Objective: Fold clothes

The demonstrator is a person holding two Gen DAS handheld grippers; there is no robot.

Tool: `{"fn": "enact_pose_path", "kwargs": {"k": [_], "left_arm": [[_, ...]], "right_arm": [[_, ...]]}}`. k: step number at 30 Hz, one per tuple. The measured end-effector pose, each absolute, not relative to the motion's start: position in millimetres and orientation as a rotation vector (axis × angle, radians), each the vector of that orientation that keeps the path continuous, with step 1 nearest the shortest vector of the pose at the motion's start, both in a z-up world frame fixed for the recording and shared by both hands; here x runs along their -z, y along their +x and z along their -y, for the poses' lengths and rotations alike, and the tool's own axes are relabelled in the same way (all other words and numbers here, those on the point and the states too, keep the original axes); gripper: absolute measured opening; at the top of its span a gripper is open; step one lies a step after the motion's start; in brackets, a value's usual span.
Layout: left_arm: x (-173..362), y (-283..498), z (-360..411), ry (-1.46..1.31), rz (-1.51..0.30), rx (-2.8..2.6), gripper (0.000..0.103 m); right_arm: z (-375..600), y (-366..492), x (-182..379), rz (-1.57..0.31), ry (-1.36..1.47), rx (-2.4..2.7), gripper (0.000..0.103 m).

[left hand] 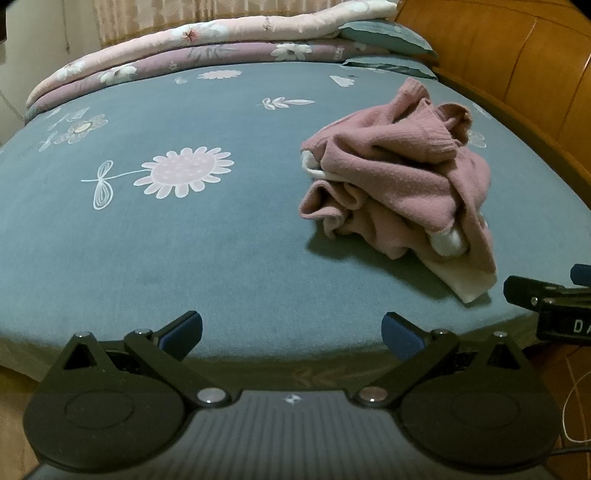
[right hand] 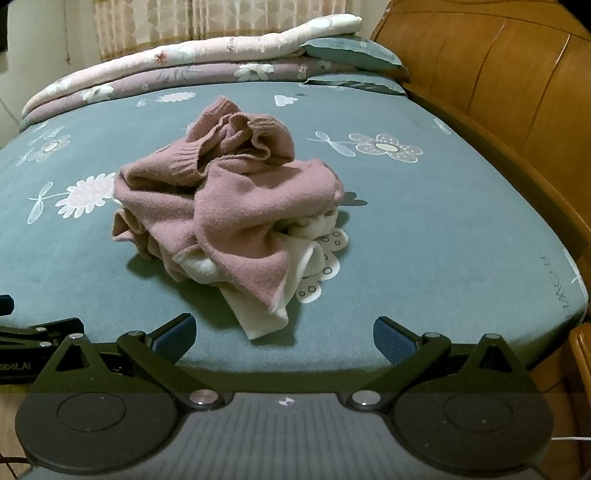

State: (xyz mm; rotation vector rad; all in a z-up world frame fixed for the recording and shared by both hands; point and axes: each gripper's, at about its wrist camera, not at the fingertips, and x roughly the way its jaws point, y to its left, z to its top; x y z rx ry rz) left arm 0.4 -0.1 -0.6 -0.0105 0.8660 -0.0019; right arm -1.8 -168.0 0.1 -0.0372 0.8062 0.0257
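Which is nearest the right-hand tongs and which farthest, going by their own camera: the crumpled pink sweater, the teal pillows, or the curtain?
1. Pink sweater: crumpled on the bed just ahead of the open right tongs.
2. Teal pillows: stacked at the bed's far end, by the wooden headboard.
3. Curtain: hanging beyond the bed, upper left.

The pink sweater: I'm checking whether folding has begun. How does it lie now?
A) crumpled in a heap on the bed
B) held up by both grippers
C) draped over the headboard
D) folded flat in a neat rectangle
A: the pink sweater sits bunched on the bed sheet, and both the left gripper and right gripper are open and off it.
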Motion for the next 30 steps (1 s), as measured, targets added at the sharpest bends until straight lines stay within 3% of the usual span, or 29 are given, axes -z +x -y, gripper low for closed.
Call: {"fn": "enact_pose_path", "kwargs": {"k": [30], "left_arm": [[1.2,6.6,2.2,-0.008,-0.863,0.002,0.102]], "right_arm": [[169.7,6.5,1.2,-0.810,-0.033,-0.024,0.103]]}}
